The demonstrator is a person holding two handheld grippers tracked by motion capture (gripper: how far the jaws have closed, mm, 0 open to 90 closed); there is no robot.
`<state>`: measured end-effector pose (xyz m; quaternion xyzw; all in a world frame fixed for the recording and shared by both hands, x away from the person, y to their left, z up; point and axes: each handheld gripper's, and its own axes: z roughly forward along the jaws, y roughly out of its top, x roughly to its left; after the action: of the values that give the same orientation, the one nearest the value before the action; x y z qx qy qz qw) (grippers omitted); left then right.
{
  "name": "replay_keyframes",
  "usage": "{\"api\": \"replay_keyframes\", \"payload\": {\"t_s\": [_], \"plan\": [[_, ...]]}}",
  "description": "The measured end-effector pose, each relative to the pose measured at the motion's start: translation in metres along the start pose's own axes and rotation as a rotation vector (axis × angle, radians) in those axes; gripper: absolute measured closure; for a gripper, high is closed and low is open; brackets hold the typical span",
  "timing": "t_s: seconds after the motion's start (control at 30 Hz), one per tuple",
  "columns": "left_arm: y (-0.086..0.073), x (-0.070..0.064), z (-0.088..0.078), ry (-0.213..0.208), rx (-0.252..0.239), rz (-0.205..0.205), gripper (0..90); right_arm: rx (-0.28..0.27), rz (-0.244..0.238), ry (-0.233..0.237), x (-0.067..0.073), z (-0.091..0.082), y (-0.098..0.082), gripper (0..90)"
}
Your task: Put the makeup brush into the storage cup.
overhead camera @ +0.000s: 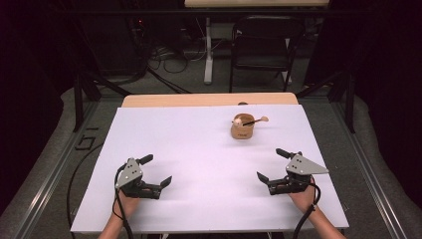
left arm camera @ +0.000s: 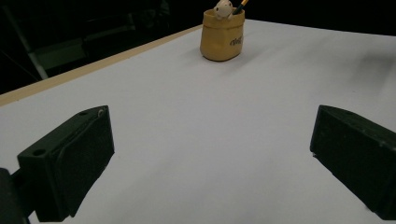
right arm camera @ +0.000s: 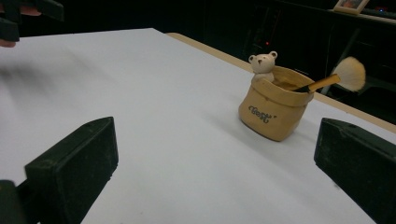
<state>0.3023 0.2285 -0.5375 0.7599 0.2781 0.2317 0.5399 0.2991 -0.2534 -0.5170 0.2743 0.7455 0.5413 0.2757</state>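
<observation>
We see a wide white table top (overhead camera: 199, 164) with a bare wooden strip (overhead camera: 209, 99) along its far edge; beyond it, on the grey floor, a dark folding chair (overhead camera: 263, 40) stands beside a white table leg (overhead camera: 208, 50).

Both of the person's hands come in at the near edge, each with a gripper resting low over the white surface. The left gripper (overhead camera: 158, 173) sits near the near-left corner, the right gripper (overhead camera: 271, 167) near the near-right, and the two are well apart with bare table between them. In each gripper's own view, the left gripper (left arm camera: 212, 154) and the right gripper (right arm camera: 215, 163) have their black jaws spread wide, so we read both as released, nothing between them. The left gripper also shows as a dark shape at the top left corner of the right gripper view.

Farther back and right of centre stands a small tan sack-shaped ceramic holder (overhead camera: 242, 129), upright, well apart from both grippers and closer to the right one. Dark lettering marks its front in the right gripper view (right arm camera: 275, 112). A little cream bear figure (right arm camera: 264, 65) perches on its rim. A makeup brush (right arm camera: 334, 77) leans out of the holder, handle inside, pale fluffy head (right arm camera: 350, 72) tilted past the rim towards the table's far edge.
</observation>
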Motion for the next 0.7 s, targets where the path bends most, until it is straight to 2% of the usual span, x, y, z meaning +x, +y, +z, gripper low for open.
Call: {"api": "replay_keyframes", "payload": {"t_s": [0.17, 0.2, 0.23, 0.3, 0.7], "plan": [[-0.005, 0.001, -0.007, -0.006, -0.015, 0.0, 0.0, -0.009, -0.004, -0.01, -0.001, -0.011, -0.005, 0.0], [-0.005, 0.0, -0.01, 0.012, -0.004, 0.002, 0.0, -0.007, -0.004, -0.011, -0.001, -0.013, -0.006, 0.0], [-0.006, 0.001, -0.01, -0.001, -0.015, -0.001, 0.0, -0.008, -0.006, -0.015, -0.001, -0.015, -0.007, 0.0], [-0.008, 0.002, -0.013, 0.001, -0.019, -0.004, 0.0, -0.005, 0.0, -0.009, -0.001, -0.02, -0.009, 0.0], [-0.018, 0.001, -0.033, 0.032, 0.014, 0.004, 0.0, 0.045, 0.001, -0.013, 0.004, -0.032, -0.021, 0.0]]}}
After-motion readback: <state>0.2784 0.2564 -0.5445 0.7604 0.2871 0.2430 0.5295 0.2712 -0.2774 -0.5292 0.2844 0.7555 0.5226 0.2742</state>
